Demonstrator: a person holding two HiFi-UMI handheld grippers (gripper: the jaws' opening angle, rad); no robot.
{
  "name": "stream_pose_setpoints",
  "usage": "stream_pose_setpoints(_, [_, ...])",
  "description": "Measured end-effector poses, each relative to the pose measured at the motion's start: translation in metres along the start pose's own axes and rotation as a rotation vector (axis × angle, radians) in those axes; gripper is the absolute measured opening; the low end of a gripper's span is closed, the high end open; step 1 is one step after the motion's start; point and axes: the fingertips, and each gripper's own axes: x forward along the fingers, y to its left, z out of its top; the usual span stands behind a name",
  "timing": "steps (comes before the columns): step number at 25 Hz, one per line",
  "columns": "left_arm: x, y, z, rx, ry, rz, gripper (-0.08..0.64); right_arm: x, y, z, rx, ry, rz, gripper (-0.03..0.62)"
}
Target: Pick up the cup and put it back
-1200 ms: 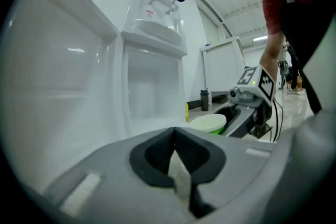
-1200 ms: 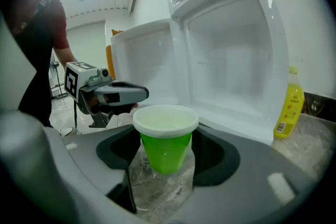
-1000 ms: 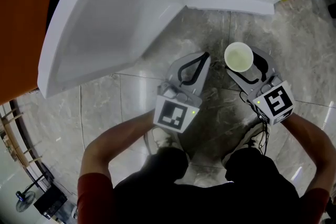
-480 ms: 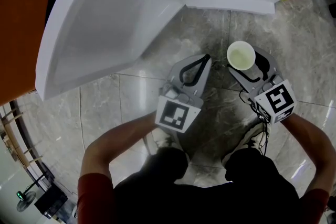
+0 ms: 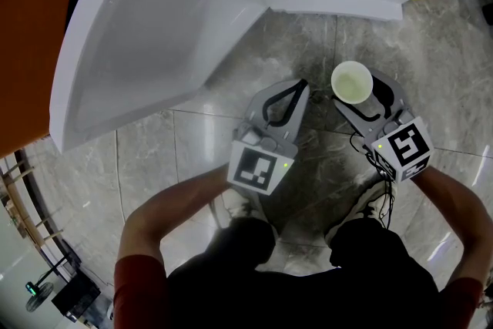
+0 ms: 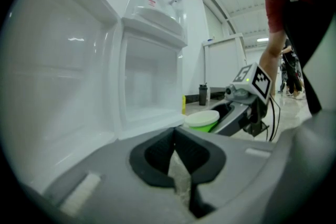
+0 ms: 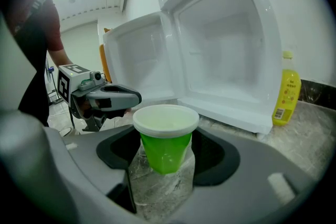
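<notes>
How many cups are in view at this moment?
1. The green, white-rimmed cup is gripped in the right claw, off the floor, before the open white fridge. The left claw is empty. Parts of the fridge interior are hidden.

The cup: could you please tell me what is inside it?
From the head view, the cup shows a pale, empty-looking interior; from the right gripper view its rim hides the bottom.
</notes>
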Motion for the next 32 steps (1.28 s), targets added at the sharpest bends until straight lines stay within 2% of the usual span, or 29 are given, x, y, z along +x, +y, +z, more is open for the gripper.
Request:
stream_pose_setpoints(15, [0.010,0.014,0.000,-0.033,-0.003,0.035,0.002,0.010,-0.026,0.017,-0.014,-0.027,-0.034,0.305])
stream_pose_setpoints(27, [0.022,0.040,0.002,-0.030,-0.001,0.113,0.002,0.028,-0.061,0.051,-0.019,-0.095,-0.079,0.305])
stream_pose_setpoints(32, [0.025,0.048,-0.001,-0.020,0.018,0.137,0.002,0.038,-0.080,0.079,-0.039,-0.170,-0.108,0.305])
